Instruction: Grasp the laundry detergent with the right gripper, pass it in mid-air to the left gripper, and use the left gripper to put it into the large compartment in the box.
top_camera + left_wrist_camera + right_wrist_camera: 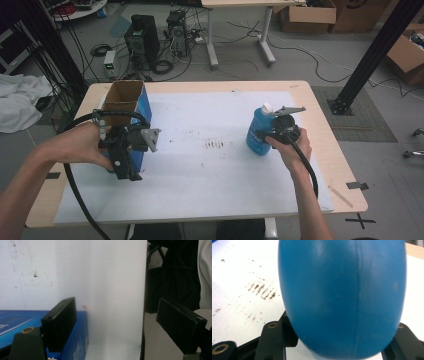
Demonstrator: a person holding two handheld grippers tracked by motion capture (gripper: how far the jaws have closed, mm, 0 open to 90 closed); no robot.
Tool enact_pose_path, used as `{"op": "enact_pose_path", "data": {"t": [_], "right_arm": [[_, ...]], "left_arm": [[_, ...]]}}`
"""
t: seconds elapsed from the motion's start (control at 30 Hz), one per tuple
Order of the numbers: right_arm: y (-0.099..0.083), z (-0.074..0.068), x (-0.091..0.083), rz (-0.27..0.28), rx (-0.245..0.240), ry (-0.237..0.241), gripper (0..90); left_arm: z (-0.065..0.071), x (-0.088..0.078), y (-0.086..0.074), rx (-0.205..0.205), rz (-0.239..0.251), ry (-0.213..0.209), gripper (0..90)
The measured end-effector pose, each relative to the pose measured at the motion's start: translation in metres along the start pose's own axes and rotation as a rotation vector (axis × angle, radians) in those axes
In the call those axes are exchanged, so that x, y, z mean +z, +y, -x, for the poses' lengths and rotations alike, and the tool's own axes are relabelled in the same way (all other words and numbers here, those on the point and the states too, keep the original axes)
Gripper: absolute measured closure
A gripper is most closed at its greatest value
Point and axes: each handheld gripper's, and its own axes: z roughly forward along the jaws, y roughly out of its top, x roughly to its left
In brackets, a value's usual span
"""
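A blue bottle (256, 131) with a white cap stands upright on the right of the white sheet (210, 170). My right gripper (263, 136) comes at it from the right and is shut on its body. In the right gripper view the bottle (342, 295) bulges between the two black jaws of that gripper (338, 341). On the left stands a blue box (144, 107) with an open cardboard top. My left gripper (128, 170) points down in front of it, open. In the left gripper view its jaws (116, 307) stand wide apart, the left one over the blue box (15, 320), nothing gripped.
The white sheet covers most of a wooden table (325, 130); smudges (215, 145) mark its middle. Beyond the far edge are computer towers (142, 40), cables and a desk leg (212, 45). A black post (370, 55) and cardboard boxes (307, 17) stand at the right.
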Motion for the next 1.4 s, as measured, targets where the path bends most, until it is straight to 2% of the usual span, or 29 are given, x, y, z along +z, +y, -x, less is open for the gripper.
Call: {"op": "enact_pose_path", "data": {"t": [0.43, 0.67, 0.8, 1.07, 1.2, 1.4], "right_arm": [[-0.005, 0.001, -0.001, 0.038, -0.021, 0.015, 45.3], [-0.004, 0.000, -0.001, 0.037, -0.027, 0.014, 45.7], [-0.006, 0.001, -0.001, 0.043, -0.014, 0.017, 45.8], [-0.002, -0.001, -0.001, 0.031, -0.037, 0.025, 45.8], [0.002, -0.005, -0.003, 0.038, -0.050, 0.052, 45.9], [0.017, -0.020, -0.013, 0.038, -0.109, 0.103, 45.8]], "left_arm": [[0.000, 0.000, 0.001, -0.003, -0.002, -0.003, 17.8], [0.000, 0.000, 0.001, -0.006, 0.000, -0.004, 17.8], [0.000, 0.001, 0.000, -0.006, -0.001, -0.004, 17.7], [-0.001, 0.000, -0.001, -0.009, 0.002, -0.002, 17.7], [-0.002, 0.000, -0.001, -0.014, 0.004, -0.002, 17.7], [-0.004, -0.002, -0.001, -0.013, 0.007, 0.003, 17.7]]}}
